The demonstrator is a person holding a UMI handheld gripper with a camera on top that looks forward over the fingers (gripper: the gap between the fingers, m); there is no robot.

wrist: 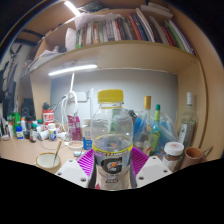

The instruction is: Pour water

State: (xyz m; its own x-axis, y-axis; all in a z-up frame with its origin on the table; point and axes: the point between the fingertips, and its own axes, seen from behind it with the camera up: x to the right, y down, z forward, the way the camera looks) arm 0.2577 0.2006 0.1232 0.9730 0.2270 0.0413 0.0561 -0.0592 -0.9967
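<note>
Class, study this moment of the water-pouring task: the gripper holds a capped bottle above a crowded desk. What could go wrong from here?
1. The yellow cap looks still on the bottle, so tipping now would likely pour nothing.
2. The gripper clamps only the bottle's lower, labelled part; it may slip or swing when tilted.
3. The jar and the bowl stand close by, so a wide tilt might knock them.

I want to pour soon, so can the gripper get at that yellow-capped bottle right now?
Probably yes: the bottle stands upright between the gripper fingers, nothing lies in between, and the pads look close against its sides.
</note>
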